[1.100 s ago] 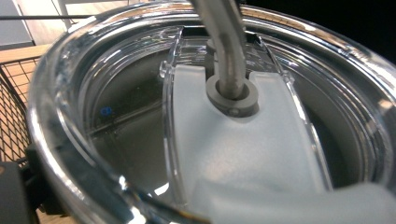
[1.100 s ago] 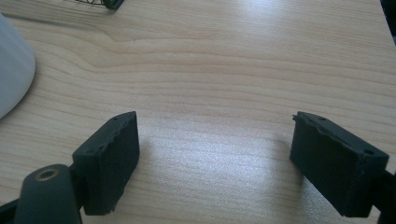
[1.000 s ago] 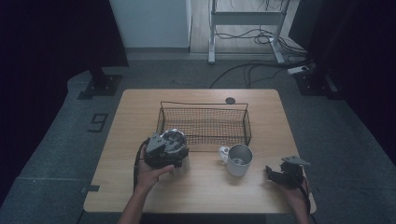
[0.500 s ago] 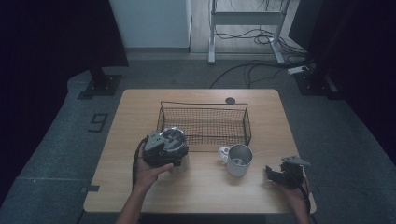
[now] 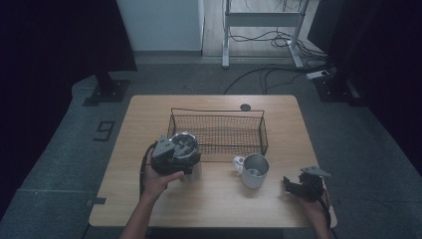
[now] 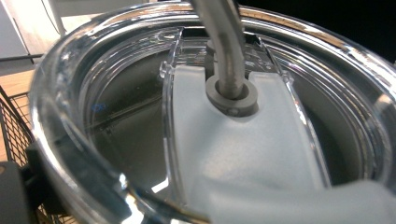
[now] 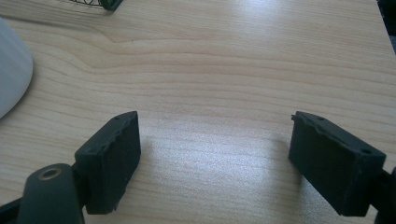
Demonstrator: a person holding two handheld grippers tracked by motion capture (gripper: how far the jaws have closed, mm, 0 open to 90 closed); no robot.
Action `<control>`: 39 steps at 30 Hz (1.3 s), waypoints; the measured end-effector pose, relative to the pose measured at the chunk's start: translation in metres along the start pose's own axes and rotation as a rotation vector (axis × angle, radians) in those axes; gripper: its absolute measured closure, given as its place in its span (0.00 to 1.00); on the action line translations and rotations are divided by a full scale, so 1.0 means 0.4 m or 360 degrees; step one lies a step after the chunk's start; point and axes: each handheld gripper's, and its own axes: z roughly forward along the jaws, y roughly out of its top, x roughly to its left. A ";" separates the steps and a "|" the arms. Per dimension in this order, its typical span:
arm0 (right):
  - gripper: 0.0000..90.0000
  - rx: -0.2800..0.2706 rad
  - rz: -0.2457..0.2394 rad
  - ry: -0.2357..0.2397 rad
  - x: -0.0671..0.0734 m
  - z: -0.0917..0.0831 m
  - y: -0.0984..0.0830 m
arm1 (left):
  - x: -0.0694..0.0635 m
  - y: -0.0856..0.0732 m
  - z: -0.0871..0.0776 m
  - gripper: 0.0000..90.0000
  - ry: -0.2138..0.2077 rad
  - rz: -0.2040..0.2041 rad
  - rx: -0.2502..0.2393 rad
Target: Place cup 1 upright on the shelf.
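Note:
A steel tumbler (image 5: pixel 187 141) with a clear lid (image 6: pixel 261 158) and a metal straw (image 6: pixel 224 42) is at the front left corner of the wire basket (image 5: pixel 219 110). My left gripper (image 5: pixel 180 155) is shut on the tumbler near its top, and its jaws are mostly hidden by the lid. A white mug (image 5: pixel 255 171) stands in front of the basket's right end. My right gripper (image 5: pixel 287 185) rests low at the table's front right, pointing toward the mug. Its jaws (image 7: pixel 215 154) have just been closing a little but stand wide apart over bare wood, with nothing between them.
The wooden table (image 5: pixel 219 199) has the black mesh basket across its middle and a small dark disc (image 5: pixel 245 107) behind it. A mug edge (image 7: pixel 11 70) and a basket corner (image 7: pixel 100 3) appear in the right gripper view. Cables and stands lie on the floor beyond.
The left gripper with the tumbler has shifted very slightly toward the basket. The right hand has kept still.

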 end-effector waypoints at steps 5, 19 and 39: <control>0.18 0.0000 0.0002 -0.0003 0.000 0.000 0.000 | 0.000 0.007 0.000 0.03 0.0002 0.0006 0.0004; 0.18 0.0000 0.0010 -0.0011 -0.001 0.000 0.000 | 0.001 0.038 -0.003 0.03 0.0008 0.0019 -0.0003; 0.18 0.0000 0.0010 -0.0011 -0.001 0.000 0.000 | 0.019 0.060 0.004 0.03 0.0004 -0.0011 -0.0013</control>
